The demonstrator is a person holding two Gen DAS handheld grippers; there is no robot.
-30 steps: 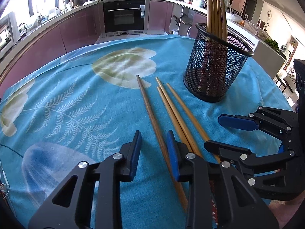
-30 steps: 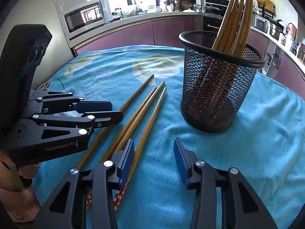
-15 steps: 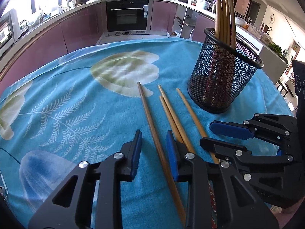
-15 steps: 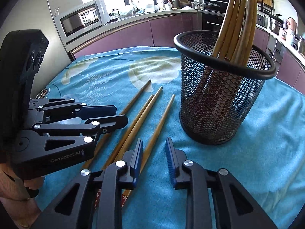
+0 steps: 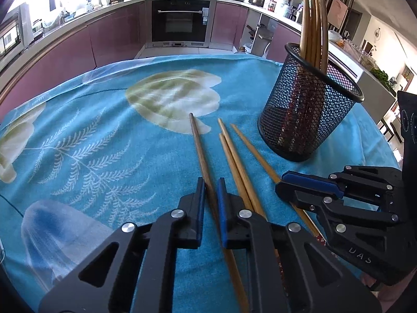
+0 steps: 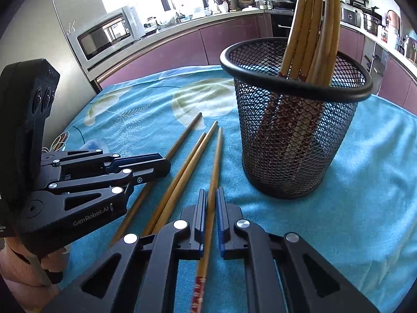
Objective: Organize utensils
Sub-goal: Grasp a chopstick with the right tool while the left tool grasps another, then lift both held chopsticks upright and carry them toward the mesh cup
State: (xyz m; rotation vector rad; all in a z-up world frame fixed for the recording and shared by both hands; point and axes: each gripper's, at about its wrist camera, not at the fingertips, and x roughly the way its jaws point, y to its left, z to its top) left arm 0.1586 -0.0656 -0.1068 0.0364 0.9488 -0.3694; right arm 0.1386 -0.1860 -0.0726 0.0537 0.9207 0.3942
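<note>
Several long wooden chopsticks [image 6: 310, 26] are already stood in the black wire-mesh cup [image 6: 294, 140]. Four remain flat on the blue-clothed worktop [image 5: 104, 135] beside it. The darkest [image 5: 200, 151], farthest from the cup, has just been pinched by the left hand-held gripper [image 5: 209, 190], the nearest [image 6: 215, 161] by the right hand-held gripper [image 6: 210, 200].

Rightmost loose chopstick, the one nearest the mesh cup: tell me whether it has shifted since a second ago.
Yes. The rightmost chopstick has swung away from the paired chopsticks toward the mesh cup; the right gripper has just closed on it.
</note>
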